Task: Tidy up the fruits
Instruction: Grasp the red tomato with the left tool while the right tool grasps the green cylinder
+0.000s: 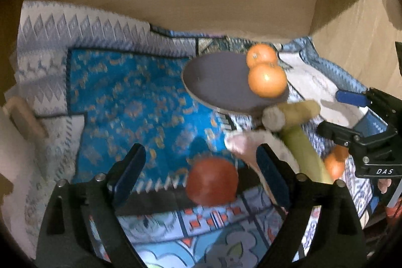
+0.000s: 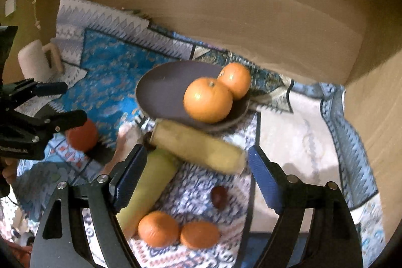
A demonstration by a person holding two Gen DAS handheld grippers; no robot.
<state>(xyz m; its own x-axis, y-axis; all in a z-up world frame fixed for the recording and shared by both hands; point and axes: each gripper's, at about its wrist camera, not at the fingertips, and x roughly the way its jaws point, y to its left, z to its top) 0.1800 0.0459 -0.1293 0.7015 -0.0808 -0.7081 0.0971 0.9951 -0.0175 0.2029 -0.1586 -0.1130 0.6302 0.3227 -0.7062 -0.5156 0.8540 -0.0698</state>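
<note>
Two grippers hang over a patterned cloth (image 2: 105,72) spread inside a brown cardboard enclosure (image 2: 289,24). At the far left of the right wrist view a pale roll (image 2: 34,62) with a beige loop beside it sits at the cloth's edge, well apart from the fruit. Next comes the left gripper (image 1: 201,167), jaws wide apart and gripping nothing; a red fruit (image 1: 212,181) lies on the cloth between its blue pads, touched by neither. Just right of that fruit a pale pinkish piece (image 1: 241,142) and a green stalk-like item (image 2: 148,182) crowd the way, with a yellowish cylinder (image 2: 198,147) lying across the stalk's far end, close against the near rim of the dark oval plate (image 2: 160,92). Two oranges (image 2: 208,99) rest touching each other on the plate's right half; its left half is bare. The right gripper (image 2: 196,182) is likewise spread wide and holds nothing, its left pad just beside the stalk. Near its base lie two more oranges (image 2: 158,229) side by side, and a small dark reddish fruit (image 2: 219,196), blurred. Rightward, the pale part of the cloth is open up to the cardboard wall. The oranges look smooth and glossy.
</note>
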